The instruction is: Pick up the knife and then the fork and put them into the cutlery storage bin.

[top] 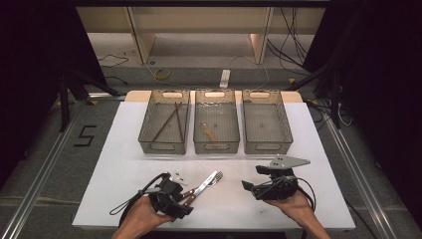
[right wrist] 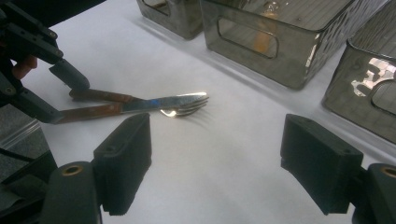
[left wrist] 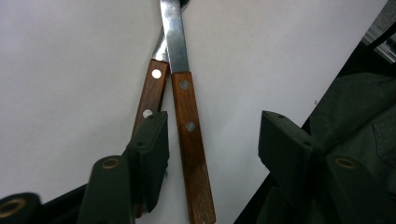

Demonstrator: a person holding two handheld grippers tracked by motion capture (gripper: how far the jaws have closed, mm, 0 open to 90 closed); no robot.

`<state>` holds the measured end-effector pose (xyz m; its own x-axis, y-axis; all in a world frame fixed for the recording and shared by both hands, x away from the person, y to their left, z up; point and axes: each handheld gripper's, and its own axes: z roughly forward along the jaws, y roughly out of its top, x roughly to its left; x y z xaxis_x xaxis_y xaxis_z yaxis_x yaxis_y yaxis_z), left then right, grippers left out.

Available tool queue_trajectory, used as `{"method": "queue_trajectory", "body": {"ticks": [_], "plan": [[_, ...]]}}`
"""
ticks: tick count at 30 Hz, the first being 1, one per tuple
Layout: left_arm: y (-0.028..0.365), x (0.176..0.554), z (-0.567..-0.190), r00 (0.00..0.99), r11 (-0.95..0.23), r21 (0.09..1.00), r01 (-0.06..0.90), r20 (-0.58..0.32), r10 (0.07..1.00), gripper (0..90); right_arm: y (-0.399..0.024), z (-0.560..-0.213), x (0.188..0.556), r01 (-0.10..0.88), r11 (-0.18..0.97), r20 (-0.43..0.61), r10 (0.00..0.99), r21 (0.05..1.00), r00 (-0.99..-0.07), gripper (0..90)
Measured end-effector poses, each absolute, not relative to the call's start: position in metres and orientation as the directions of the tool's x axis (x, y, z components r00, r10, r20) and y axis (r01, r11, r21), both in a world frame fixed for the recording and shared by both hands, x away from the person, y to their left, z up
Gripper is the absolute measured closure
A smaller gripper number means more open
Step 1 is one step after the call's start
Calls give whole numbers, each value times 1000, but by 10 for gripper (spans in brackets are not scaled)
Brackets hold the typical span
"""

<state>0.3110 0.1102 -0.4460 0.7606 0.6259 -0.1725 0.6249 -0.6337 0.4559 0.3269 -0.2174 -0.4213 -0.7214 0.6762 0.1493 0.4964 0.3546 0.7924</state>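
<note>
A knife [left wrist: 191, 140] with a wooden handle lies on the white table top, its blade crossing a wooden-handled fork [left wrist: 152, 88]. My left gripper [left wrist: 215, 144] stands open astride the knife handle; the left pad sits over the fork handle and a gap shows on the right. From above, the left gripper [top: 185, 191] is at the near end of the knife [top: 201, 188] and fork [top: 215, 177]. My right gripper [top: 253, 178] hovers open to their right with nothing between its jaws. The right gripper view shows its jaws [right wrist: 215, 158] facing the fork [right wrist: 187, 108] and the left gripper [right wrist: 53, 93].
Three clear bins stand in a row across the table's far half. The left bin [top: 166, 148] holds dark chopsticks [top: 169, 119], the middle bin [top: 216, 148] a wooden-handled utensil [top: 209, 132], and the right bin [top: 267, 148] has nothing inside. The table's front edge runs close under both hands.
</note>
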Motion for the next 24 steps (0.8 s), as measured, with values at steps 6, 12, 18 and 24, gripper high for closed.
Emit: {"method": "queue_trajectory", "body": {"ticks": [6,12,18,24], "plan": [[107,311,-450,765,-652,432,623,-162,623,522,-217,-421,326,495,358,147,675,792,-723,254],[106,313,-455,749,-658,392,643,-142,647,605,-214,-420,324,490,363,143,671,792,-728,256],[101,314,-459,751,-670,378,639,-116,650,654,-214,-420,325,491,364,144,669,792,-729,256],[97,315,-463,755,-691,350,633,-82,650,680,-214,-421,325,490,372,143,664,788,-734,259]]}}
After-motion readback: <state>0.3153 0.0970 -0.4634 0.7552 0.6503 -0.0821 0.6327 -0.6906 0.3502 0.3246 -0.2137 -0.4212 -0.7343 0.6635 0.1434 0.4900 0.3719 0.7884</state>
